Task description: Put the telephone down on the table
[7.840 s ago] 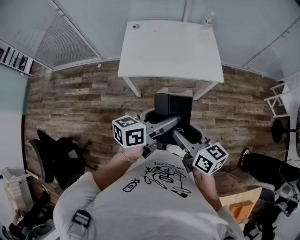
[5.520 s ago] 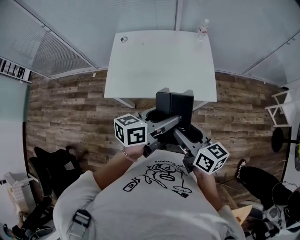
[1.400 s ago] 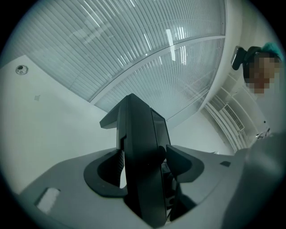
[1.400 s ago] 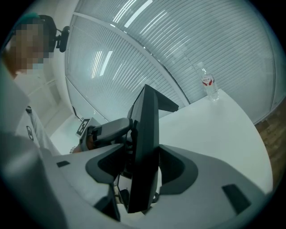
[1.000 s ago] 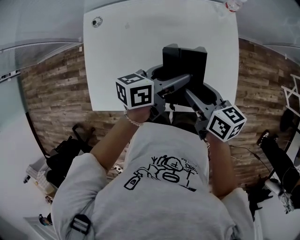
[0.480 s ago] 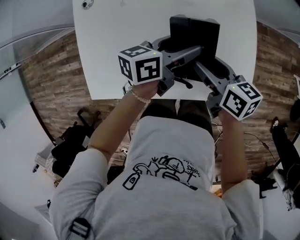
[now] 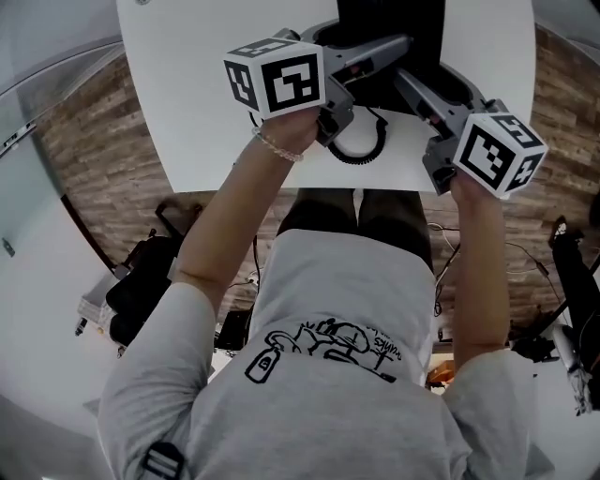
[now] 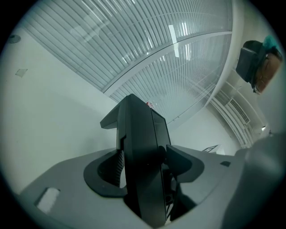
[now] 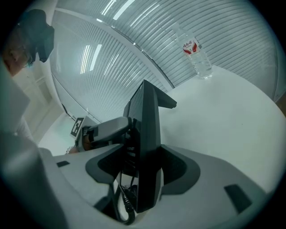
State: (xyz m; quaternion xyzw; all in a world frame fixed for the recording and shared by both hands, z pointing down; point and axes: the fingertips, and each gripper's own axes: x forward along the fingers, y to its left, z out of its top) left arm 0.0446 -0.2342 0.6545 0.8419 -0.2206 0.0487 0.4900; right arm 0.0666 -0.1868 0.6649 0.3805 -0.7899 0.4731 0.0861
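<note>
In head view, telephone top cropped.

Looks steeply down from the head onto the white table; rides close behind each jaw pair, opposite sides, sharing the telephone.

White surface on a wood-plank floor, bright backlit slatted blinds along the far wall, clear water bottle upright at its far edge by the blinds, dark bag on floor near left, more dark gear near right.
</note>
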